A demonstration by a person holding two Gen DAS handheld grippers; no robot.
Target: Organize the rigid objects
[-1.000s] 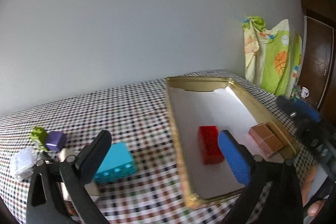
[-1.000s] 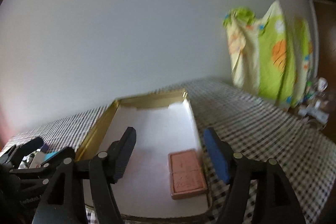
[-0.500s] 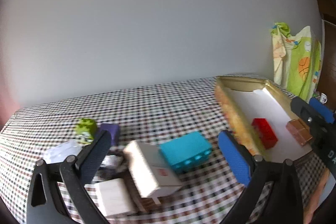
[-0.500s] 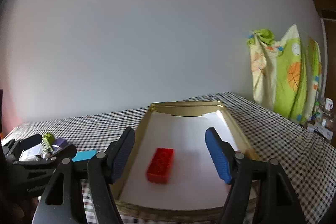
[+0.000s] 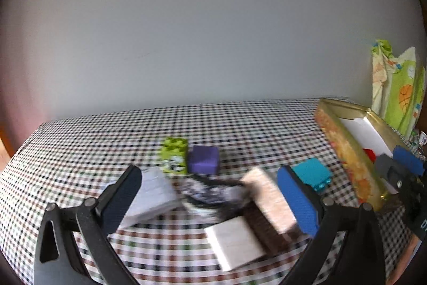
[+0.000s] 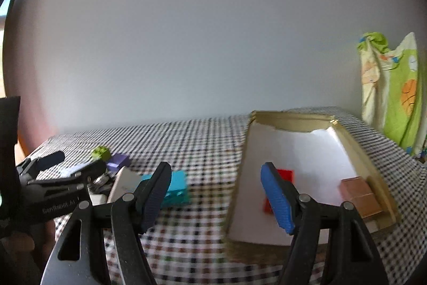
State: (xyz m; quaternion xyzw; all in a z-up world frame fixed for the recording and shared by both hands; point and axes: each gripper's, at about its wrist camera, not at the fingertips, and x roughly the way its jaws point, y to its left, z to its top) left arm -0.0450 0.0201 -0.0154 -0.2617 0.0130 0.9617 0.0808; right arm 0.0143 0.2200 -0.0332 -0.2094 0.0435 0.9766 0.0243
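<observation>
Now, with left gripper [image 5: 210,195] open over the pile near the table's [image 5: 80,151] left edge, pick one block [image 5: 269,202]; keep right gripper [image 6: 213,194] open, empty.

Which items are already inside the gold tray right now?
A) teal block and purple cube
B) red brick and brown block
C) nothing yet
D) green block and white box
B: the right wrist view shows the red brick and the brown block lying on the white liner of the gold tray, while the teal block sits outside on the checkered cloth.
</observation>
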